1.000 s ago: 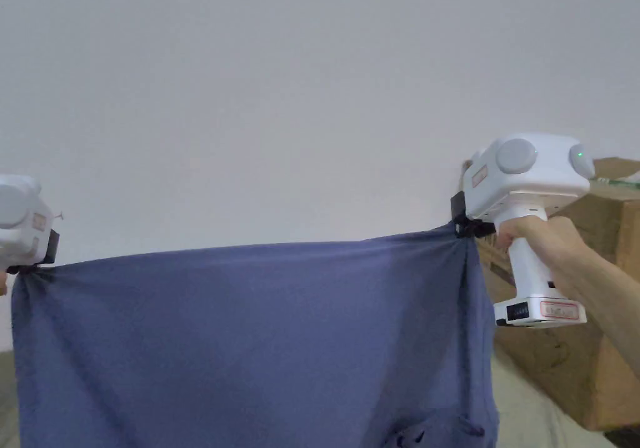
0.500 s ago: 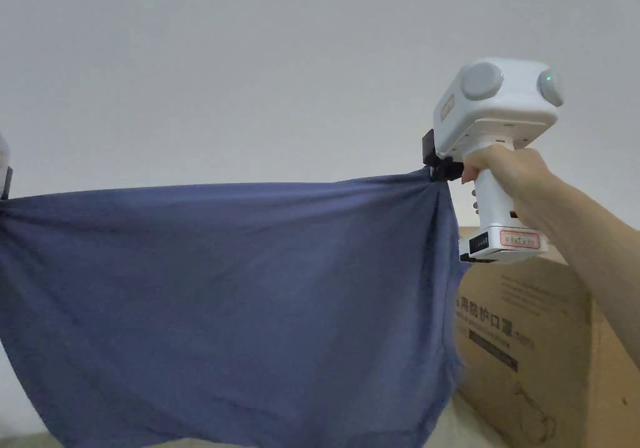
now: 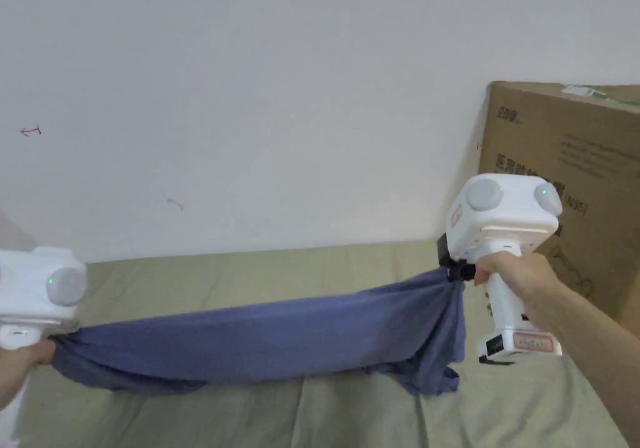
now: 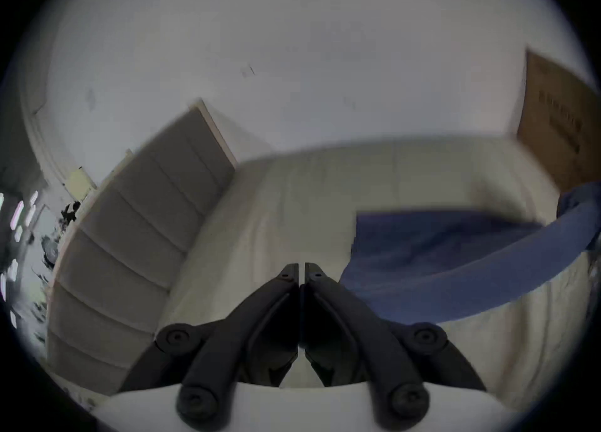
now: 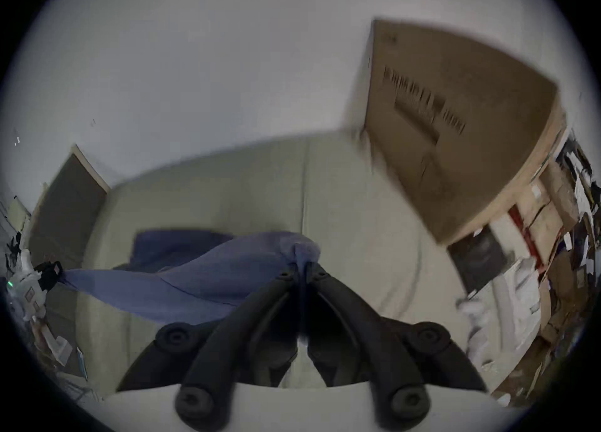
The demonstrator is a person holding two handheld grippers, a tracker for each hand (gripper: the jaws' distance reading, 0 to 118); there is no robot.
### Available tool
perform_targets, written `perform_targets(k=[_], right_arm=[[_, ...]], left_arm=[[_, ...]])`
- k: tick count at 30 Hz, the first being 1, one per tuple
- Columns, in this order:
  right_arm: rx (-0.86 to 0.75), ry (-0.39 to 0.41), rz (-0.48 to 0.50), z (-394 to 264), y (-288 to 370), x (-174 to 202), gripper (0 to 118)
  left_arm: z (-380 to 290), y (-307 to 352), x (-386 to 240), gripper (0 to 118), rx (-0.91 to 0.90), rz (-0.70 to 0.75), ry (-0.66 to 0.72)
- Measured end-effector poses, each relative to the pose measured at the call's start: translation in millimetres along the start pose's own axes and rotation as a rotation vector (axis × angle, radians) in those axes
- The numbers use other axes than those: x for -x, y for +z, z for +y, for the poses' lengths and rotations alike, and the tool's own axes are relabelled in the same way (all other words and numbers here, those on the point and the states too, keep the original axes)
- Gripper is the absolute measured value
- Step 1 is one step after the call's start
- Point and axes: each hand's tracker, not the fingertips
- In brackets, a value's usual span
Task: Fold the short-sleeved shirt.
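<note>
At the lower left of the head view, the left gripper (image 3: 53,342), a white handheld unit with black jaws, is pinching one corner of the blue short-sleeved jersey shirt (image 3: 262,343); in the left gripper view its jaws are standing pressed together, with the cloth trailing off toward the right edge of that frame. Compared with the head views of one second and half a second ago, where the shirt was hanging as a broad curtain held high against the white wall (image 3: 250,93), the garment is now being carried low and is stretching as a narrow, sagging band across the middle of the frame, just above the pale olive bed sheet (image 3: 350,412). By my judgement this is the lowering step that lays the shirt flat before any fold; no fold is yet made. The fabric is appearing soft and thin, bunching into creases at each held corner, with its lower edge drooping and seemingly brushing the sheet at the centre and at a hanging lump toward the right. At centre right, the right gripper (image 3: 459,272) is clamping the other corner, the jaws closed upon a gathered knot of cloth in the right gripper view. A brown cardboard box (image 3: 575,174) is standing at the right edge, near that gripper.
</note>
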Motion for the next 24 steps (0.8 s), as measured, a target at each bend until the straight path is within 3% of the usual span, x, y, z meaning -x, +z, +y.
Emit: perform_targets(k=[4, 9, 13, 17, 21, 24], right_arm=[[0.151, -0.021, -0.027, -45.1, -100.9, -5.9, 2], [0.216, -0.012, -0.043, -84.8, -139.7, -15.8, 2], [0.180, -0.072, 0.013, -100.3, -116.8, -31.0, 2], [0.147, -0.075, 0.027, -128.5, -69.8, -39.0, 2], [0.101, -0.057, 0.058, -190.1, -19.5, -52.7, 2], [0.107, -0.083, 0.054, -250.1, 8.7, -69.5, 2]], left_arm=[[-55.0, -65.4, -29.7, 0, 0.124, -0.045, 0.025], [-93.2, -108.7, -29.9, 0, 0.168, -0.051, 0.009], [-113.8, -85.5, -15.5, 0, 0.163, -0.079, 0.032], [-140.9, -44.5, 2.1, 0, 0.136, -0.107, 0.055], [-197.3, 19.4, 16.2, 0, 0.096, -0.193, 0.140], [-252.5, 62.3, 14.1, 0, 0.092, -0.157, 0.065]])
